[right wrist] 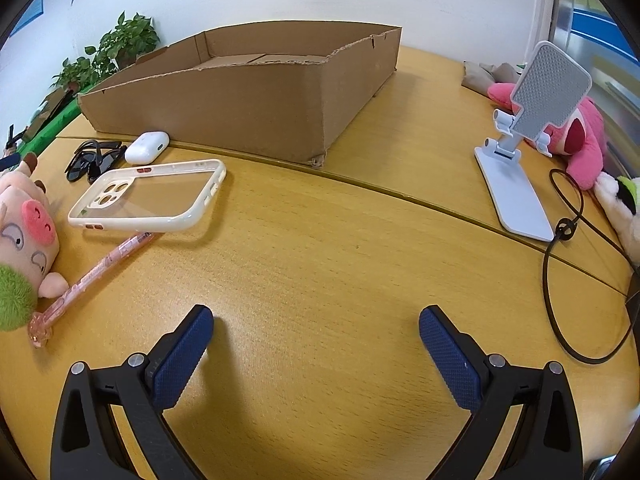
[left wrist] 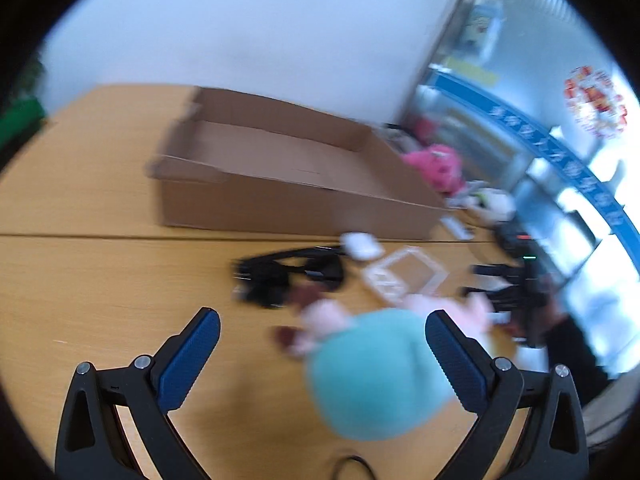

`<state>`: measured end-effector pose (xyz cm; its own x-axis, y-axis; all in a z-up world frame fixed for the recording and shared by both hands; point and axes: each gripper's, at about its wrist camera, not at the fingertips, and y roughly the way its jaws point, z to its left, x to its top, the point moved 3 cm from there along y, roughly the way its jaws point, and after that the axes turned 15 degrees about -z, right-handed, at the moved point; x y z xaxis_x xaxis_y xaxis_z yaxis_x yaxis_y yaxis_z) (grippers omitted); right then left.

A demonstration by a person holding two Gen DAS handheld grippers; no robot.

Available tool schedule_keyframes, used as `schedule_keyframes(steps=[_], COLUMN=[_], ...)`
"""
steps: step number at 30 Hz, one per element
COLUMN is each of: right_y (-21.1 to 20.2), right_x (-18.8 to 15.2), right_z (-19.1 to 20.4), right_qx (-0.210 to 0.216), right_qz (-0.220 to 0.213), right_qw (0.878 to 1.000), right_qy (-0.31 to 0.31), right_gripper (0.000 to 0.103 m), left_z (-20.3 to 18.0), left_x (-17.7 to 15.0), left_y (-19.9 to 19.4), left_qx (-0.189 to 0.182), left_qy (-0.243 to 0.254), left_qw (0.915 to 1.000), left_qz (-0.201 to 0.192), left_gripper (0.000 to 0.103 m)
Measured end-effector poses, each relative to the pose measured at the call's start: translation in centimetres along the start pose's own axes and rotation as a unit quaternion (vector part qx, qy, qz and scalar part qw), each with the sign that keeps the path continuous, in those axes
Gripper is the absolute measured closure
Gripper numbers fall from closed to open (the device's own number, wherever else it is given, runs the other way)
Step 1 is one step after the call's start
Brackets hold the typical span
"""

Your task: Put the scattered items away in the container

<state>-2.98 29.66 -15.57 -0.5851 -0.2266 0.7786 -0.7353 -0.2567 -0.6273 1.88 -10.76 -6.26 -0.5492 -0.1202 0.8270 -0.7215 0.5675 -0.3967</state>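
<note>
A shallow cardboard box (right wrist: 248, 108) stands open at the back of the wooden table; it also shows in the blurred left wrist view (left wrist: 280, 176). Before it lie black sunglasses (right wrist: 94, 158), a white earbud case (right wrist: 147, 147), a clear phone case (right wrist: 152, 196), a pink pen (right wrist: 90, 276) and a pink pig plush with a green end (right wrist: 24, 240). My left gripper (left wrist: 322, 334) is open, just above the plush's teal-green end (left wrist: 376, 372). My right gripper (right wrist: 316, 332) is open and empty over bare table.
A white phone stand (right wrist: 520, 148) stands at the right, with a pink plush (right wrist: 580, 136) behind it and a black cable (right wrist: 560, 240) looping beside it. Potted plants (right wrist: 116, 48) stand at the back left. The other gripper shows in the left wrist view (left wrist: 516, 292).
</note>
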Motion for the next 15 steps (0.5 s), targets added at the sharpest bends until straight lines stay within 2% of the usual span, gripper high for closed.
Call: schedule_keyframes(steps=[1, 2, 4, 6, 8, 10, 12, 15], right_y=[0.0, 0.1, 0.1, 0.0, -0.3, -0.7, -1.9, -5.3], right_x=[0.0, 0.0, 0.1, 0.0, -0.2, -0.1, 0.8, 3.9], right_z=[0.0, 0.0, 0.1, 0.2, 0.6, 1.3, 2.6, 5.7], right_qx=[-0.001, -0.003, -0.010, -0.030, -0.062, -0.074, -0.095, -0.023], right_qz=[0.000, 0.000, 0.000, 0.000, 0.011, 0.021, -0.001, -0.069], right_qw=[1.000, 1.000, 1.000, 0.999, 0.997, 0.996, 0.995, 0.997], right_qy=[0.001, 0.002, 0.007, 0.020, 0.045, 0.040, 0.014, 0.023], right_gripper=[0.000, 0.000, 0.000, 0.000, 0.000, 0.000, 0.001, 0.001], left_z=[-0.7, -1.0, -1.1, -0.4, -0.3, -0.6, -0.6, -0.4], left_x=[-0.5, -1.1, -2.6, -3.0, -2.9, -3.0, -2.9, -3.1], left_y=[1.1, 2.2, 4.5, 5.3, 5.3, 5.3, 5.1, 5.7], left_qx=[-0.021, -0.027, -0.013, -0.040, -0.031, -0.032, -0.031, -0.032], left_qy=[-0.002, 0.002, 0.001, -0.050, -0.047, -0.042, -0.040, -0.056], left_qw=[0.9996, 0.9989, 0.9970, 0.9948, 0.9956, 0.9957, 0.9957, 0.9945], left_qz=[0.019, 0.039, 0.077, 0.079, 0.075, 0.077, 0.078, 0.083], left_gripper=[0.000, 0.000, 0.000, 0.000, 0.000, 0.000, 0.000, 0.000])
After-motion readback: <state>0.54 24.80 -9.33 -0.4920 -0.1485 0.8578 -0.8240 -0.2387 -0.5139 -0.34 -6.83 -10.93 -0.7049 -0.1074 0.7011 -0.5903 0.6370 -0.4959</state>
